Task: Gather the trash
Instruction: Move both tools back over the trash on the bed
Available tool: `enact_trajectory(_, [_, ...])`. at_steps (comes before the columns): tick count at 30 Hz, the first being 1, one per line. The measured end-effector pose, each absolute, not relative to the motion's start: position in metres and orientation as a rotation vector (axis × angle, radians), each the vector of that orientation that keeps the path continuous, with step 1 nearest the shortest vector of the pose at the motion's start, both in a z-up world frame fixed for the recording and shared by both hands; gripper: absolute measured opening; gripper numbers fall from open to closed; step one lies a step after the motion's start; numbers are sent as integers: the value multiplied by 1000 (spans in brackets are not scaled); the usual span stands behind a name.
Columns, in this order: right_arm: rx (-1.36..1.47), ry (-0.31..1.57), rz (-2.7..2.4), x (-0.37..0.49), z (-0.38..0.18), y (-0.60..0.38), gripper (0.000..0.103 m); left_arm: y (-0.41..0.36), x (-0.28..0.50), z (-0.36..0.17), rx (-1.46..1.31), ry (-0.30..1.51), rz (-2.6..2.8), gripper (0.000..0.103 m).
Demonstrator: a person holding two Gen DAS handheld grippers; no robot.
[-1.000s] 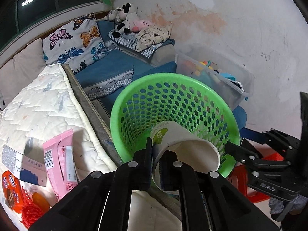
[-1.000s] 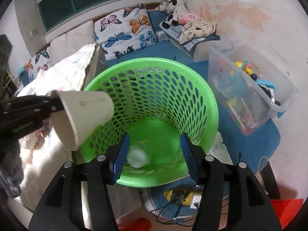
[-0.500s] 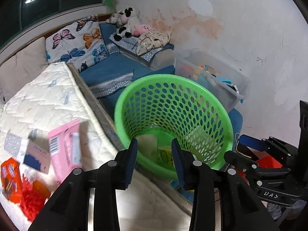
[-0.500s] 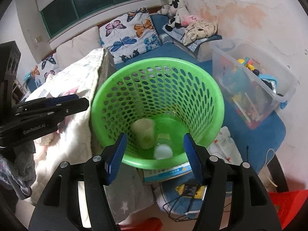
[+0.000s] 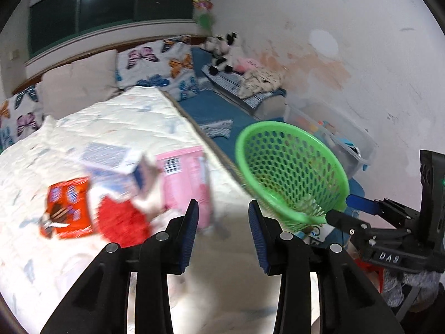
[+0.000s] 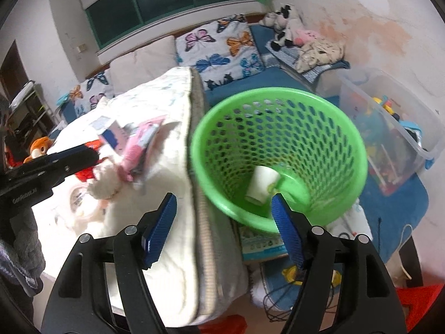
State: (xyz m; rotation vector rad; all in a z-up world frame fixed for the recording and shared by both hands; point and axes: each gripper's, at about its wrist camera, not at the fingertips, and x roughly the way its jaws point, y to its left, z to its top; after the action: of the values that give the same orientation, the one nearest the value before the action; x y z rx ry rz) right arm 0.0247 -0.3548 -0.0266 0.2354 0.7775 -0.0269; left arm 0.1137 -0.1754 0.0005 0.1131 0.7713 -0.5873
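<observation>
The green perforated basket (image 6: 278, 156) stands beside the quilted mattress (image 6: 155, 172), and a white paper cup (image 6: 262, 185) lies on its side in the bottom. My right gripper (image 6: 224, 208) hangs over the basket's near rim; its jaws are opening with nothing between them. My left gripper (image 5: 222, 215) stands open and empty above the mattress (image 5: 83, 250), left of the basket (image 5: 292, 172). On the mattress lie a pink wrapper (image 5: 185, 183), a white and blue box (image 5: 116, 167), an orange snack bag (image 5: 68, 206) and red mesh (image 5: 122, 220).
A clear storage box (image 6: 389, 128) of toys sits right of the basket against the stained wall. Butterfly cushions (image 6: 219, 47) and plush toys (image 6: 286, 25) lie at the back. Cables, a booklet and a red stool (image 6: 420, 303) crowd the floor below the basket.
The left gripper opened and let the paper cup fall into the basket, then swung left over the mattress. The right gripper widened and drew back from the basket.
</observation>
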Motion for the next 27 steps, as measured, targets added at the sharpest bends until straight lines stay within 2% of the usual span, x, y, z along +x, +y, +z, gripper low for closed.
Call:
enact_trajectory(14, [196,770,96,35,-19,-304,75,-75,67,-18,123,726,-449,65])
enact_trajectory(19, [187,781,126,38,-21,-288,76,-59,61,-40,126,753,-419,70])
enact_trajectory(27, [174,811,164,43,-29,-274,77,-60,60,-61,152,766,-375,73])
